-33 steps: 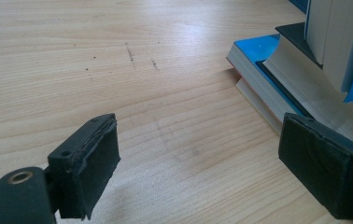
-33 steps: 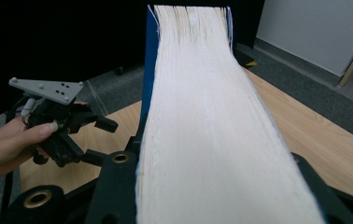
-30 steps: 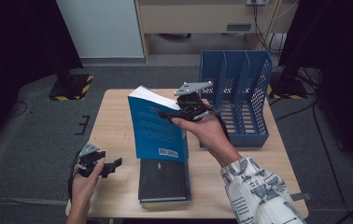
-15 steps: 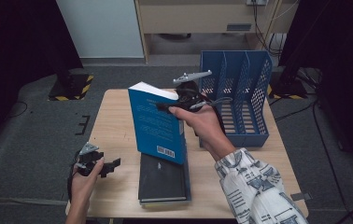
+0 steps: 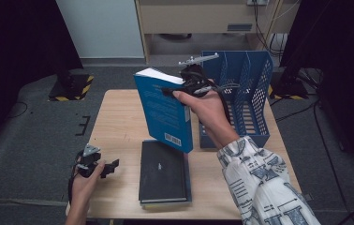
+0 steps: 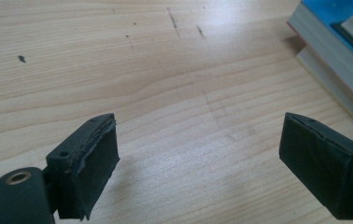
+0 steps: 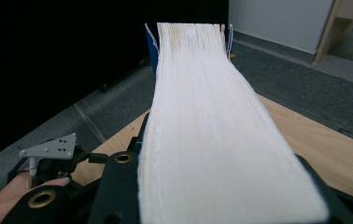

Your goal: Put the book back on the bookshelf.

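My right tool (image 5: 177, 90) is clamped on the blue book (image 5: 163, 110), jaws pressed against both covers near its upper corner; in the right gripper view the white page edge (image 7: 212, 126) runs away from me between the jaws. The book hangs tilted in the air above the worktop (image 5: 119, 122), its lower corner over the black book (image 5: 163, 171) that lies flat near the front edge. Just to the right stands the blue file rack (image 5: 240, 93), near the book I hold but apart from it. My left tool (image 5: 104, 168) rests low at the worktop's front left corner, jaws spread wide with bare wood between them and nothing held; the stacked books' edge (image 6: 333, 60) shows off to its right.
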A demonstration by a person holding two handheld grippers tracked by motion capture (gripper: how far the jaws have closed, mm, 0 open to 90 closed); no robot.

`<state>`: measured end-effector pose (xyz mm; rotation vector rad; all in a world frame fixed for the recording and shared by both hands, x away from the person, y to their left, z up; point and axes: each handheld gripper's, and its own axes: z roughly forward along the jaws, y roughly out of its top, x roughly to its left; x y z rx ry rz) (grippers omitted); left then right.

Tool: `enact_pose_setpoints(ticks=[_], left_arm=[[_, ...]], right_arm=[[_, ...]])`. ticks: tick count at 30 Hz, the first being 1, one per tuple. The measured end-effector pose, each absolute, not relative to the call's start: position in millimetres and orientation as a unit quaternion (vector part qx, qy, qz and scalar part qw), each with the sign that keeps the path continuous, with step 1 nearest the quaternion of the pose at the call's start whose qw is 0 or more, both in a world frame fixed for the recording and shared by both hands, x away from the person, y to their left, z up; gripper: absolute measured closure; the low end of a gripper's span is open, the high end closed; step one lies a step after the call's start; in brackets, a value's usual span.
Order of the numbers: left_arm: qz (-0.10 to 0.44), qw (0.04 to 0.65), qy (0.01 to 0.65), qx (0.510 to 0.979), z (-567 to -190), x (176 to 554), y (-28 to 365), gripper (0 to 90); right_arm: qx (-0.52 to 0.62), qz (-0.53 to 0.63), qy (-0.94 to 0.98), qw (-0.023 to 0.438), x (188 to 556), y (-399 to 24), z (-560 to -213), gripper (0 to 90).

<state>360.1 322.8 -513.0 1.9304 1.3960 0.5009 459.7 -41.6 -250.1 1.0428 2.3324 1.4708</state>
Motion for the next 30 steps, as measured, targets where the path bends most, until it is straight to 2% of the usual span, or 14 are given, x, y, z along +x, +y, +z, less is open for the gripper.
enact_pose_setpoints(ticks=[11, 16, 19, 30], left_arm=[[0.174, 0.316, 0.545, 0.757, -525.6, 364.0, 320.7, 10.4], [0.185, 0.321, 0.544, 0.753, -528.9, 364.7, 321.7, 9.0], [0.210, 0.328, 0.523, 0.758, -535.7, 362.3, 319.8, 6.9], [0.215, 0.318, 0.517, 0.765, -536.3, 362.1, 317.0, 3.7]], right_arm=[[0.385, 0.489, 0.772, 0.131, 456.2, -86.5, -233.5, 60.9], [0.399, 0.487, 0.764, 0.144, 455.5, -111.7, -230.9, 60.9], [0.409, 0.485, 0.758, 0.152, 455.3, -126.1, -230.0, 60.9], [0.443, 0.475, 0.741, 0.174, 452.0, -166.8, -230.6, 60.8]])
